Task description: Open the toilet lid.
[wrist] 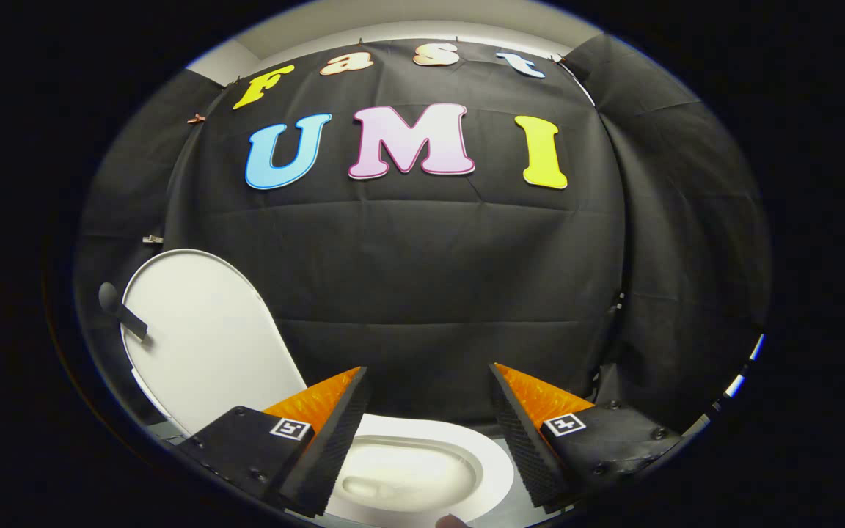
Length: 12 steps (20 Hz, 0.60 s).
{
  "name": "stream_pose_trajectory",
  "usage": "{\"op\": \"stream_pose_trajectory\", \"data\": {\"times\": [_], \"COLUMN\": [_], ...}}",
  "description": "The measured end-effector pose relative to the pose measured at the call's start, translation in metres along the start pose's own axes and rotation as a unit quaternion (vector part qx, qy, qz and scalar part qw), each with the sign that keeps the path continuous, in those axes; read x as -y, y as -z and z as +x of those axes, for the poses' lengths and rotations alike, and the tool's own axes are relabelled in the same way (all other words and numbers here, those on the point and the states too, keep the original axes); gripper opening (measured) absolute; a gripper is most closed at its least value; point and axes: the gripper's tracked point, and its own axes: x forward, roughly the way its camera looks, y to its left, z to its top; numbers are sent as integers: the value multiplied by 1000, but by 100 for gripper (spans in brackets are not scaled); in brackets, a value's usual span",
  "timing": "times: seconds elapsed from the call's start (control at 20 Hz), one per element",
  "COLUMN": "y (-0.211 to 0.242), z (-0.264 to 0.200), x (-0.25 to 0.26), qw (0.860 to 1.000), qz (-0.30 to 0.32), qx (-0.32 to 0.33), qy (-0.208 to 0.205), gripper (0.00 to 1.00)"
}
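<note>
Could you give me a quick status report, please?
Gripper fingers open, holding nothing. Toilet lid raised, bowl exposed. Nothing in the way.

Gap between my fingers: my gripper [428,381] stands wide open, nothing held, open air across.
Below, near: toilet bowl [422,469] uncovered, rim bare, free passage down between the fingers.
Left: raised toilet lid [206,337] upright, blocks that side.
Far: black cloth wall [422,279] closes the space ahead.
</note>
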Motion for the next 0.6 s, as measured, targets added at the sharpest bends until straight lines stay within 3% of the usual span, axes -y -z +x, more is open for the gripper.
{"op": "stream_pose_trajectory", "data": {"times": [0.6], "y": [-7], "z": [-6], "x": [-1], "qw": [1000], "qz": [21], "qx": [-2], "qy": [0], "gripper": [99]}}
